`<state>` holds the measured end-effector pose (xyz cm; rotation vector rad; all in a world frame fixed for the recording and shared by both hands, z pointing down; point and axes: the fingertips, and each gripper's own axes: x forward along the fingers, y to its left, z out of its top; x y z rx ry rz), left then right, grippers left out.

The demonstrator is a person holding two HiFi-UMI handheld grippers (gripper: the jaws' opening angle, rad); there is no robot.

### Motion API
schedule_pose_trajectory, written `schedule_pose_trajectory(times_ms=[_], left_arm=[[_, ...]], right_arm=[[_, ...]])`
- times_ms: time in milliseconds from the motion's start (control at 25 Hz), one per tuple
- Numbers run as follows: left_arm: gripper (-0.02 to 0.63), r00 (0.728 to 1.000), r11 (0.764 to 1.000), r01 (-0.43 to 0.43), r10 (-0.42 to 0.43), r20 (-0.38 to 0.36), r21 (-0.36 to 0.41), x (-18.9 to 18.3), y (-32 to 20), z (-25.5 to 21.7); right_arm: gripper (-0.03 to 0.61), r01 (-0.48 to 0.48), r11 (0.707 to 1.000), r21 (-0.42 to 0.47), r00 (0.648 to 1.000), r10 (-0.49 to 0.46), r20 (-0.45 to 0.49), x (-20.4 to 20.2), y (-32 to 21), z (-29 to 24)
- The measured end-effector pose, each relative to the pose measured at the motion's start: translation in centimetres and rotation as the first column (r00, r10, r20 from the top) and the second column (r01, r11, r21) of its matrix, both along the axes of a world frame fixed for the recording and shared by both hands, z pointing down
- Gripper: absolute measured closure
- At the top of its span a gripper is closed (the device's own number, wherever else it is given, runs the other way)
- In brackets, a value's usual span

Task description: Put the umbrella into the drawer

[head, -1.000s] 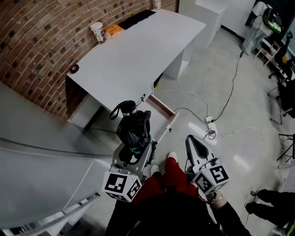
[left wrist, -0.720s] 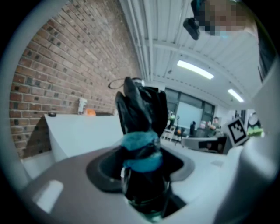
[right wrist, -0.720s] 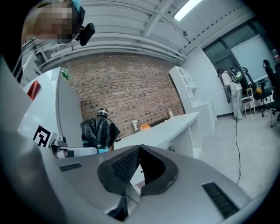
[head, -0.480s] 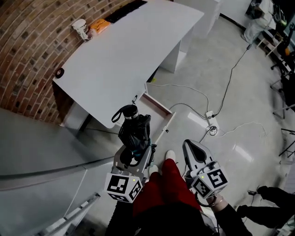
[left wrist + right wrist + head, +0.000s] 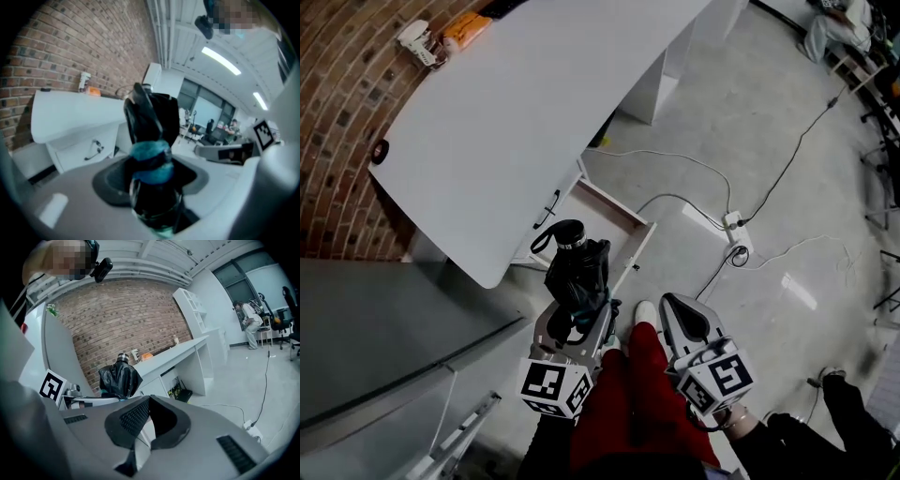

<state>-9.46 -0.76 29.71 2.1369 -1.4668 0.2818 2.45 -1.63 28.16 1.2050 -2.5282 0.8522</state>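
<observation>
One umbrella (image 5: 579,272) is sitting clamped in your left gripper (image 5: 578,306), lengthwise along its jaws, handle pointing toward the drawer (image 5: 614,204). Your right gripper (image 5: 682,319) is hanging closed, empty.

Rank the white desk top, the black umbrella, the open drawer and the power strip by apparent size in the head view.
1. desk top: largest by far.
2 and 3. open drawer and umbrella: these look alike, and the umbrella is nearer the camera, so I won't rank them.
4. power strip: smallest.
</observation>
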Motion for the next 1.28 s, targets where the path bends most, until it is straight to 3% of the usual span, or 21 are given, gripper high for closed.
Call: schedule_pose_trajectory(times_ms=[360,520,720,1280], left_arm=[[0.382,0.999,0.996,-0.041,0.043,0.024,-0.079,0.9,-2.0,8.2],[0.382,0.997,0.993,-0.056,0.061,0.044,-0.107,0.7,-2.4,11.6],[0.382,0.996,0.989,-0.06,0.069,0.06,-0.134,0.2,-3.7,15.0],[0.382,0.993,0.979,-0.051,0.071,0.095,-0.195,-0.8,-5.7,22.1]], right_arm=[[0.577,0.03,0.998,-0.062,0.999,-0.029,0.016,-1.0,-2.1,7.2],[0.577,0.04,0.999,-0.036,0.999,-0.04,0.008,-1.4,-2.8,10.4],[0.577,0.054,0.993,-0.108,0.998,-0.052,0.018,-2.4,-3.5,13.6],[0.577,0.087,0.991,-0.099,0.995,-0.091,-0.039,-4.0,-5.3,19.7]])
